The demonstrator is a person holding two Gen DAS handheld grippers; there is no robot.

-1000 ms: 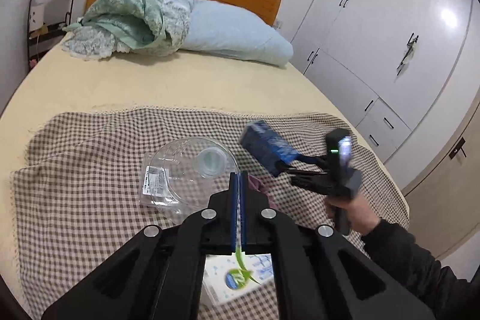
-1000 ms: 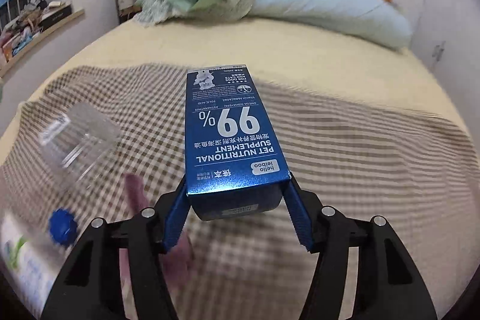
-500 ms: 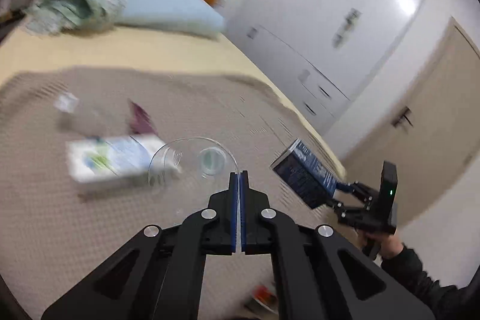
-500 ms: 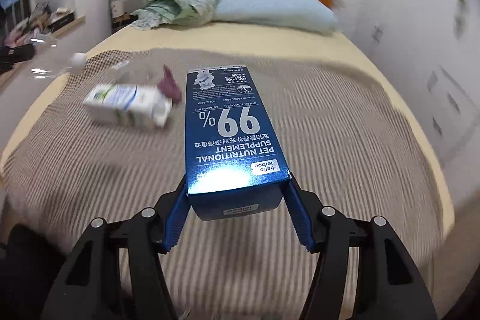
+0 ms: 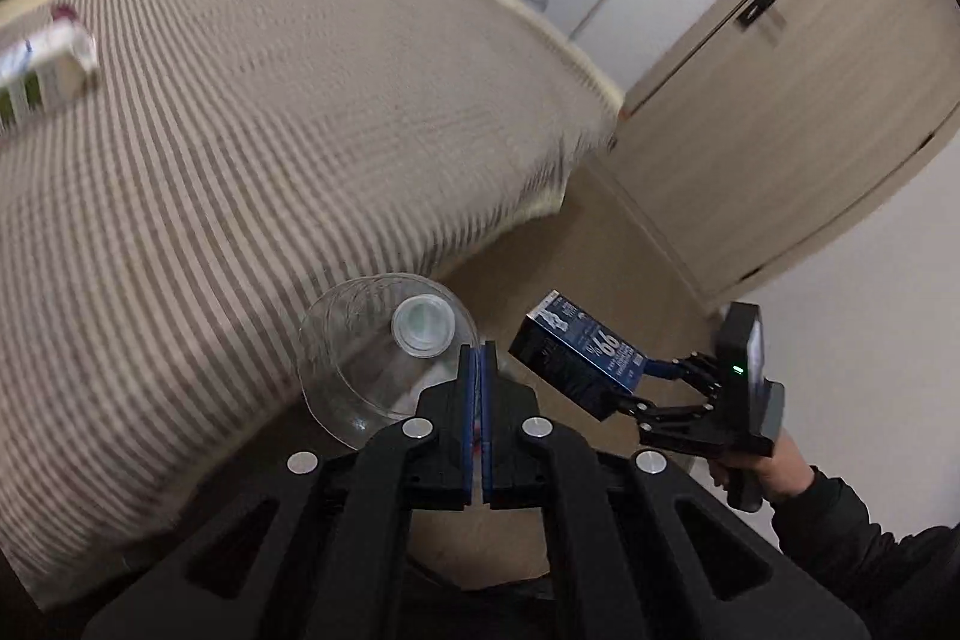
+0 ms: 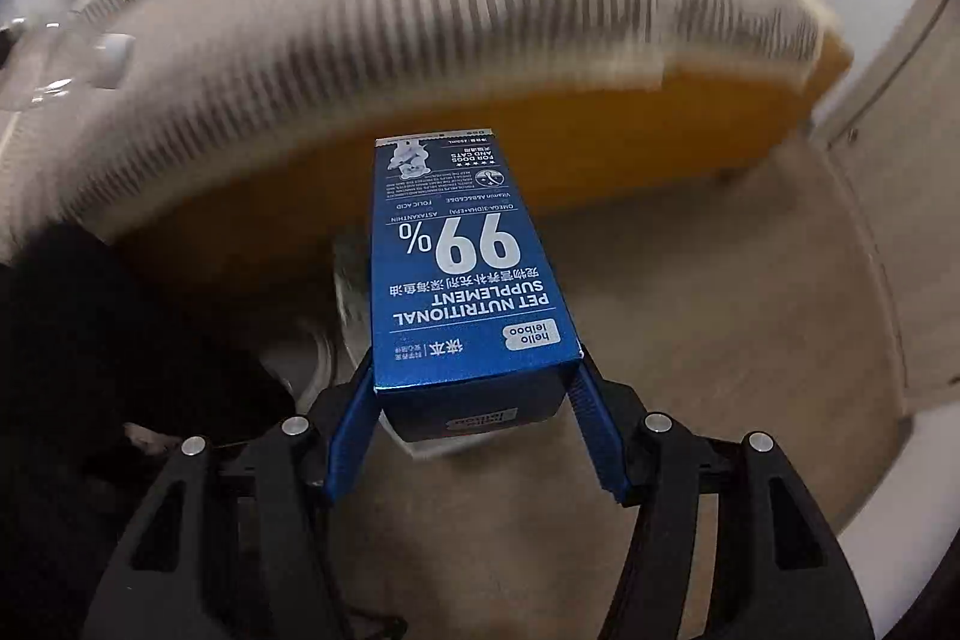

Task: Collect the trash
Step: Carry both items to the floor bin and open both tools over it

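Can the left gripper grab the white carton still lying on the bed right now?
Probably not. The left gripper is already shut on the clear plastic cup, and the white carton lies far off across the checked blanket.

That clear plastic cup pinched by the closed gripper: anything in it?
Empty, it seems: through the clear plastic cup you see only its base and the checked bedspread behind.

Your blue carton (image 6: 471, 292) of pet supplement, white "99%" on its face, sat clamped by its near end at the centre of the right wrist frame, jutting away. Your clear plastic cup (image 5: 384, 352) hung low in the left wrist frame. A white carton (image 5: 42, 70) lay at the left edge.
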